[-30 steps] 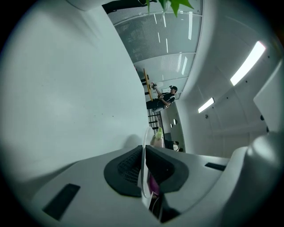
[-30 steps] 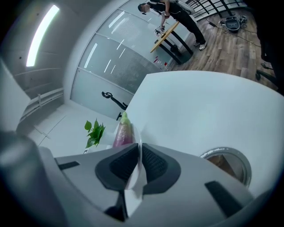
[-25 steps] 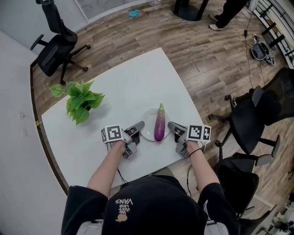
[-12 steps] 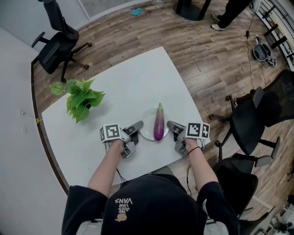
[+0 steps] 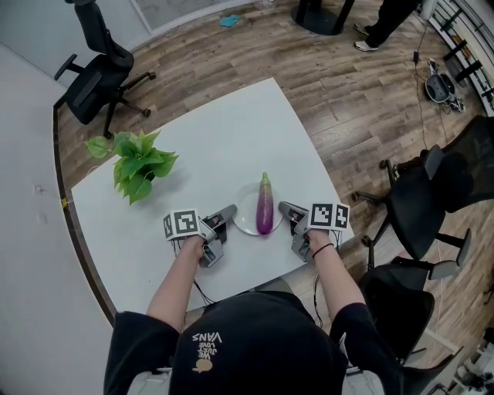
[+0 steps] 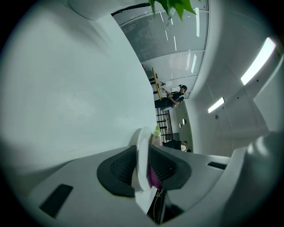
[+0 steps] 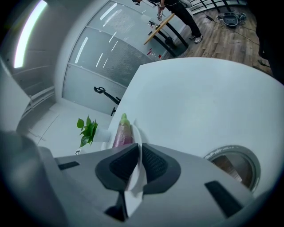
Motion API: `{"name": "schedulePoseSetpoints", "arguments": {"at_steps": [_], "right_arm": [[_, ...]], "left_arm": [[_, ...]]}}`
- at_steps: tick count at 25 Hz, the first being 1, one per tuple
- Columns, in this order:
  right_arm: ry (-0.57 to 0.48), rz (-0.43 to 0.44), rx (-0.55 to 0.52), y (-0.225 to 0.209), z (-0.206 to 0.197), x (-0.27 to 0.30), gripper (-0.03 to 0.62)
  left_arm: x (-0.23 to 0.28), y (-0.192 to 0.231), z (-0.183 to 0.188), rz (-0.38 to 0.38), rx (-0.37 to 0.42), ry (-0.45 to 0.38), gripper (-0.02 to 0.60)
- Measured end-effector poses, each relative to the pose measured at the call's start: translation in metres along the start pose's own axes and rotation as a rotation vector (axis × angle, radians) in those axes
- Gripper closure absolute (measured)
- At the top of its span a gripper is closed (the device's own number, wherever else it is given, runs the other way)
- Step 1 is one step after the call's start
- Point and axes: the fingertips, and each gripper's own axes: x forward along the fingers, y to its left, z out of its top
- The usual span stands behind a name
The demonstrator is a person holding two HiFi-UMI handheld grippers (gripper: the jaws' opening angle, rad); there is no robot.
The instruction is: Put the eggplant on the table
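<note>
A purple eggplant (image 5: 265, 210) with a green tip lies lengthwise on a small white plate (image 5: 245, 221) near the front edge of the white table (image 5: 224, 139). My left gripper (image 5: 228, 211) is shut on the plate's left rim, my right gripper (image 5: 284, 208) on its right rim. In the left gripper view the plate's rim (image 6: 143, 137) is pinched between the jaws of the left gripper (image 6: 144, 166), with the eggplant (image 6: 154, 178) just behind. In the right gripper view the right gripper (image 7: 138, 162) clamps the plate's rim (image 7: 133, 188), and the eggplant (image 7: 123, 134) lies beyond it.
A potted green plant (image 5: 139, 166) stands at the table's left. Black office chairs sit at the far left (image 5: 96, 73) and close to the table's right side (image 5: 432, 200). A person's legs (image 5: 382, 19) show at the top, on the wooden floor.
Both grippers, the plate and the eggplant have drifted slightly left in the head view. Both jaws stay shut on the plate's rim.
</note>
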Motion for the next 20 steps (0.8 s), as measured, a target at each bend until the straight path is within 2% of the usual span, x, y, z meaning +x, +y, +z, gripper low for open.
{"name": "schedulePoseSetpoints", "arguments": {"at_steps": [20], "right_arm": [[0.000,-0.058,-0.023,-0.003,-0.006,0.000,0.556]], "left_arm": [[-0.016,0.007,-0.008,0.011,0.014,0.001,0.503]]}}
